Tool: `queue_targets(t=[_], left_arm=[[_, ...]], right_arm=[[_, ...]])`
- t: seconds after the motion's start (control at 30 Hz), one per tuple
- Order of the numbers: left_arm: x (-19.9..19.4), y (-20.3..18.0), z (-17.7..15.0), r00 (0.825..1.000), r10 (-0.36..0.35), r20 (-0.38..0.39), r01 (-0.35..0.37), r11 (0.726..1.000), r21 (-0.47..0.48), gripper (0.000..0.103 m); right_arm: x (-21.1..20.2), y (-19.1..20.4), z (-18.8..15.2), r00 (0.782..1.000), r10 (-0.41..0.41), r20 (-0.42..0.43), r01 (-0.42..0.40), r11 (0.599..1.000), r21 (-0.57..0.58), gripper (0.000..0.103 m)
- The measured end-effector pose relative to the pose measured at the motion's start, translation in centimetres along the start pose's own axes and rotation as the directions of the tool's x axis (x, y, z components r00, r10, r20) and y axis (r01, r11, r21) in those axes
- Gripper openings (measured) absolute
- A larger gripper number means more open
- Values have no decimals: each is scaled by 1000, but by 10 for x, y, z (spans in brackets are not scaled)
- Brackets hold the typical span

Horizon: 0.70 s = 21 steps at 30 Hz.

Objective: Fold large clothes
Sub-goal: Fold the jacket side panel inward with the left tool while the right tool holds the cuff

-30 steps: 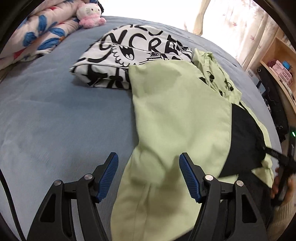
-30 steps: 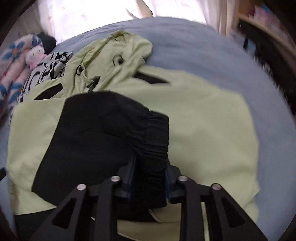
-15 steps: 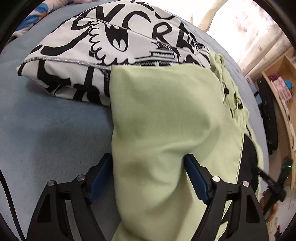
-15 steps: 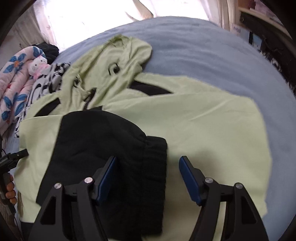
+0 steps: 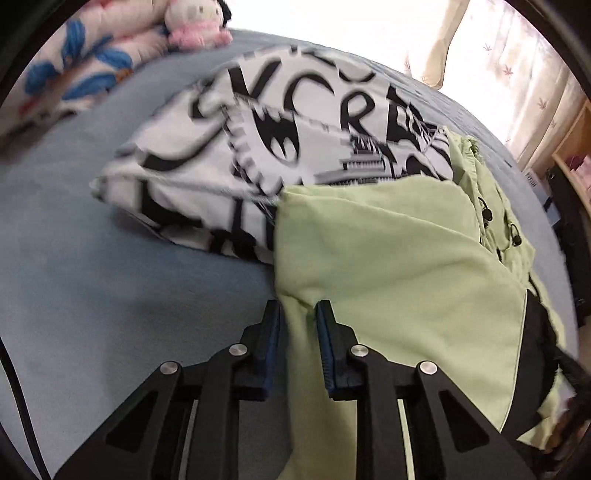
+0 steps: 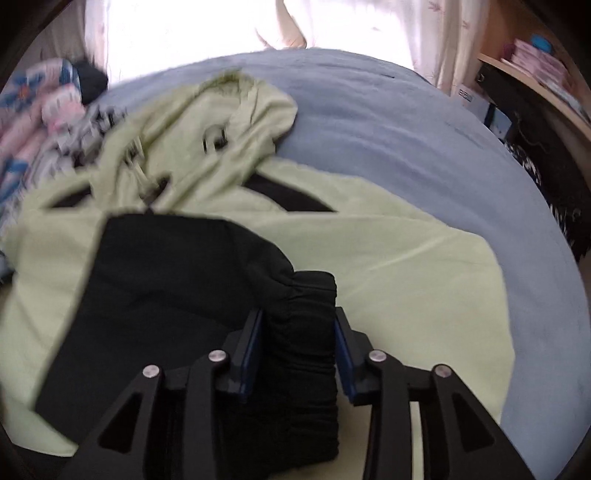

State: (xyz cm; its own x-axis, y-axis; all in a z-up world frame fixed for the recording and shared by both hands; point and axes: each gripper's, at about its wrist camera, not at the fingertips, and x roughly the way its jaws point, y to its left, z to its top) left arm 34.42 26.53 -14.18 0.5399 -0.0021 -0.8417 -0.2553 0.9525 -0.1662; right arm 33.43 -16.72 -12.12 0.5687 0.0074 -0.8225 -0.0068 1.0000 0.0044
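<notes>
The green jacket (image 5: 399,266) is lying spread on the blue bed (image 5: 110,288), the left gripper (image 5: 298,332) closing its jaws on a fold of its edge while the right gripper (image 6: 297,354) is clamping its black cuff (image 6: 303,332).

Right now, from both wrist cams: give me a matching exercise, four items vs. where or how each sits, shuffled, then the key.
Items:
1. left gripper
2. right gripper
3. black-and-white printed garment
4. pink plush toy

States:
A. folded on the blue bed, its edge under the green jacket
B. closing, with a fold of light green fabric between its pads
C. at the far end of the bed, by the floral quilt
D. astride the black ribbed cuff

Pairs: 1-B, 2-D, 3-A, 4-C
</notes>
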Motion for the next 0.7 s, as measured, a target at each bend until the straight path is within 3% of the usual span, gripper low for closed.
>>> queue_targets(t=[0.07,0.13,0.17,0.2,0.33,0.43,0.5,0.53,0.63,0.7], left_arm=[[-27,-2,0,994,83,74,-84,996,10,19],[-56,-9,-6,984,103,146,-108,994,28,19],[-68,-17,-9,983,79,163,-87,995,40,19],[-79,-20,-14,985,39,168,-48,997,52,21],[-90,-61,-50,984,-118,131,105,989,107,32],[-73,-96,-81,982,-172,72,160,977,142,32],[-51,-110,-100,988,-148,39,140,977,164,32],[-42,-111,-106,993,-119,26,113,978,174,32],[-19,-93,-112,999,-26,25,21,986,164,30],[-18,-73,-109,998,3,64,-12,989,147,17]], right_arm=[[-26,-6,-2,998,20,55,-22,999,45,55],[-44,-7,-8,996,41,84,-47,997,68,78],[-52,-4,-12,991,86,101,-95,992,78,87],[-58,3,-17,983,140,119,-148,987,67,87],[-63,60,-31,975,207,79,-203,978,-53,87],[-51,99,-38,956,291,29,-287,953,-101,77],[-37,116,-44,948,315,-38,-317,940,-122,57],[-28,119,-46,946,316,-74,-323,938,-125,53],[-4,103,-54,969,214,-128,-230,964,-135,44],[-1,73,-53,988,126,-92,-137,983,-125,41]])
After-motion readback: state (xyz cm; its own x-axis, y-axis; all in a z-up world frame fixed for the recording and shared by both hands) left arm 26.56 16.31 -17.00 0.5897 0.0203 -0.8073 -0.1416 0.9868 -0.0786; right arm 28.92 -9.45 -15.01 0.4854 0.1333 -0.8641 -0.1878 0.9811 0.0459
